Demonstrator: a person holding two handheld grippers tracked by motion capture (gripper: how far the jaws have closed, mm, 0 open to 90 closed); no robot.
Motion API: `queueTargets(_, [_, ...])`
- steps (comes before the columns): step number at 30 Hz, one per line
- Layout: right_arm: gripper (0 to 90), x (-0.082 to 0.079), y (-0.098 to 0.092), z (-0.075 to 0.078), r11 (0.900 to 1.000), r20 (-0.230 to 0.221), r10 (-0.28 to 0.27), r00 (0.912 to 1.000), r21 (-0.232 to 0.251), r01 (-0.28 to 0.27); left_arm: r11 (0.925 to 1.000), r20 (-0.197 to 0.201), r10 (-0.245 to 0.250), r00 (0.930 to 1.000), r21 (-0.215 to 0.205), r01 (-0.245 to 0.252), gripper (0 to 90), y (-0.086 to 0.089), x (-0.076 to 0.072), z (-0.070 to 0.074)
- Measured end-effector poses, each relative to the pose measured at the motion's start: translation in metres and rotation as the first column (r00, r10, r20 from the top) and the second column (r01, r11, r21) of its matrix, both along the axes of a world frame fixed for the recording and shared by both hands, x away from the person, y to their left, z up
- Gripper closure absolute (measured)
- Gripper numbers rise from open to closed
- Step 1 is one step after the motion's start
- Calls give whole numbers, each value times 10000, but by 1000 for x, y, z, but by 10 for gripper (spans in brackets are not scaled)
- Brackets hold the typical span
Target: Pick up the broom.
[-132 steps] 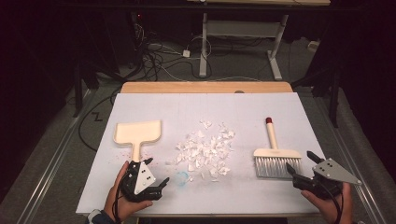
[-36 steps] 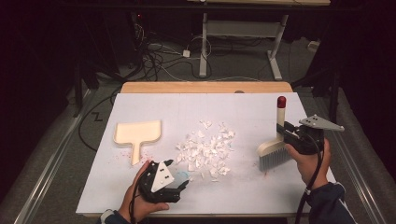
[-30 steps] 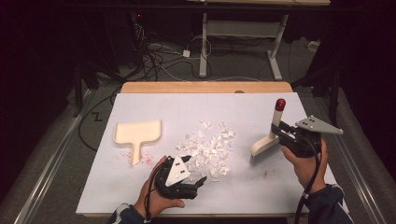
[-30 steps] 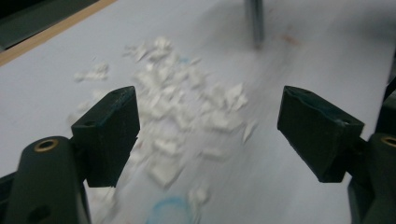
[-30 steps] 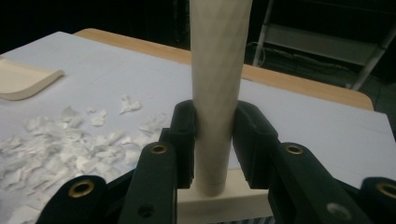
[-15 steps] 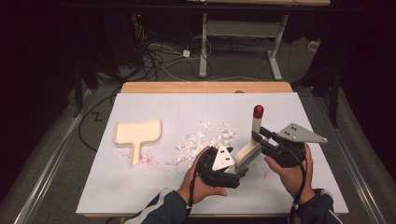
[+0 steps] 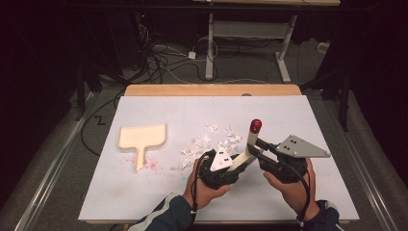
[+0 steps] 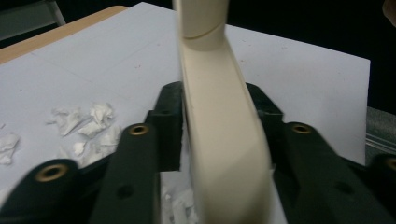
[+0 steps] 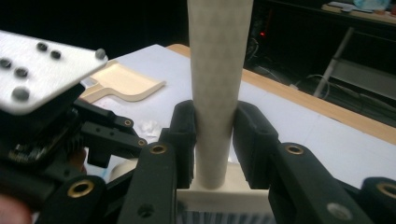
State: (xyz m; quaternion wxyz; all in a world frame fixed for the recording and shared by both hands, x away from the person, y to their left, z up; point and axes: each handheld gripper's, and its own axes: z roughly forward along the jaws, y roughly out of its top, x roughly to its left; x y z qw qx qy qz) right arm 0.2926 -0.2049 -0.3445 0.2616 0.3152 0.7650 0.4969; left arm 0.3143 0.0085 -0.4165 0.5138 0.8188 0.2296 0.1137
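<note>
The brush (image 7: 244, 156) is held tilted above the paper scraps (image 7: 211, 142) near the middle of the tabletop (image 7: 298, 115), its red-tipped handle pointing up. The right hand-held gripper (image 9: 214, 140) is clamped on that handle, while the left hand-held gripper (image 8: 219, 135) has its jaws around the brush's cream head, apparently touching. A clean handover probably needs the left to grip firmly before the right lets go, keeping the bristles pointing down, ready to sweep toward the dustpan (image 7: 142, 137).

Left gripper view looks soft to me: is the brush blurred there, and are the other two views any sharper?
Left gripper view: the brush head between the jaws is smeared and out of focus, while the paper scraps stay fairly readable. Right gripper view: the handle is slightly soft and the room behind is dark. High view: the table is evenly lit and sharp, with dim surroundings.
</note>
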Motion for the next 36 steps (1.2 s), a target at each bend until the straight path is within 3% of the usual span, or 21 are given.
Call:
queueTargets(2, [712, -1, -2, 2, 9992, 80, 320, 9995, 217, -322, 9997, 89, -103, 9999, 206, 101, 647, 5, -1, 3])
queueTargets(4, [695, -2, -4, 4, 9979, 146, 654, 9978, -1, -654, 9988, -16, -432, 9991, 227, 432, 648, 11, -1, 6])
queueTargets(8, [550, -3, -11, 7, 9914, 194, 1297, 9914, 173, -1301, 9942, -9, -1001, 9950, 395, 1000, 648, 20, -3, 10])
queueTargets(9, [493, -2, -15, 8, 9776, -4, 2083, 9781, -300, -2083, 9869, 52, -1485, 9889, 644, 1478, 648, 26, -6, 13])
queueTargets(12, [422, -1, -18, 1, 9374, -690, 3226, 9440, -1152, -3288, 9733, 52, -2097, 9777, 963, 2083, 648, 33, -11, 15])
queueTargets(16, [363, -1, -14, -16, 8759, -1584, 4128, 8970, -2010, -4386, 9493, -54, -2875, 9578, 1315, 2857, 648, 39, -16, 15])
queueTargets(19, [353, 1, -5, -28, 8423, -2043, 4217, 8834, -2724, -4651, 9209, -204, -3631, 9315, 1440, 3621, 647, 40, -20, 14])
queueTargets(20, [352, 2, -2, -32, 8244, -2161, 4402, 8715, -2874, -4876, 9128, -224, -3822, 9238, 1463, 3812, 647, 40, -21, 14])
queueTargets(21, [352, 2, -2, -32, 8244, -2161, 4402, 8715, -2874, -4876, 9128, -224, -3822, 9238, 1463, 3812, 647, 40, -21, 14])
queueTargets(22, [375, 1, 3, -40, 7946, -2653, 4684, 8427, -2906, -5331, 9005, -245, -4080, 9127, 1538, 4067, 647, 38, -24, 14])
queueTargets(24, [436, 2, 7, -46, 7638, -2859, 5151, 8081, -2746, -5841, 8937, -337, -4238, 9051, 1471, 4239, 646, 38, -23, 13])
queueTargets(26, [561, 3, 9, -50, 7433, -3017, 5486, 7798, -2509, -6201, 8963, -395, -4198, 9067, 1392, 4210, 645, 40, -21, 12])
queueTargets(27, [582, 3, 9, -50, 7435, -2974, 5535, 7779, -2444, -6225, 8971, -436, -4213, 9059, 1264, 4234, 641, 41, -20, 12])
queueTargets(28, [613, 4, 9, -51, 7372, -3007, 5647, 7686, -2349, -6335, 9008, -415, -4167, 9081, 1148, 4187, 627, 42, -19, 12])
queueTargets(29, [651, 4, 9, -52, 7294, -2999, 5766, 7600, -2300, -6442, 9097, -460, -4021, 9144, 926, 4047, 585, 43, -17, 11])
queueTargets(30, [657, 4, 10, -53, 7260, -2897, 5823, 7596, -2352, -6462, 9086, -572, -4072, 9116, 767, 4106, 566, 45, -15, 11])
queueTargets(31, [662, 4, 11, -54, 7309, -2886, 5772, 7639, -2348, -6409, 9085, -556, -4079, 9113, 747, 4112, 560, 47, -13, 11])
queueTargets(32, [670, 1, 11, -53, 7401, -3021, 5599, 7715, -2363, -6296, 9153, -455, -3928, 9185, 775, 3953, 538, 48, -13, 11])
queueTargets(34, [675, 1, 12, -53, 7419, -2810, 5503, 7863, -2676, -6148, 9269, -252, -3628, 9315, 932, 3635, 472, 52, -14, 12])
queueTargets(35, [676, 1, 12, -53, 7534, -2815, 5356, 7962, -2667, -6011, 9359, -19, -3347, 9423, 1164, 3326, 433, 54, -15, 12])
queueTargets(36, [676, 3, 11, -53, 7567, -2697, 5354, 8004, -2678, -5964, 9479, 243, -2885, 9572, 1481, 2819, 390, 56, -18, 13])
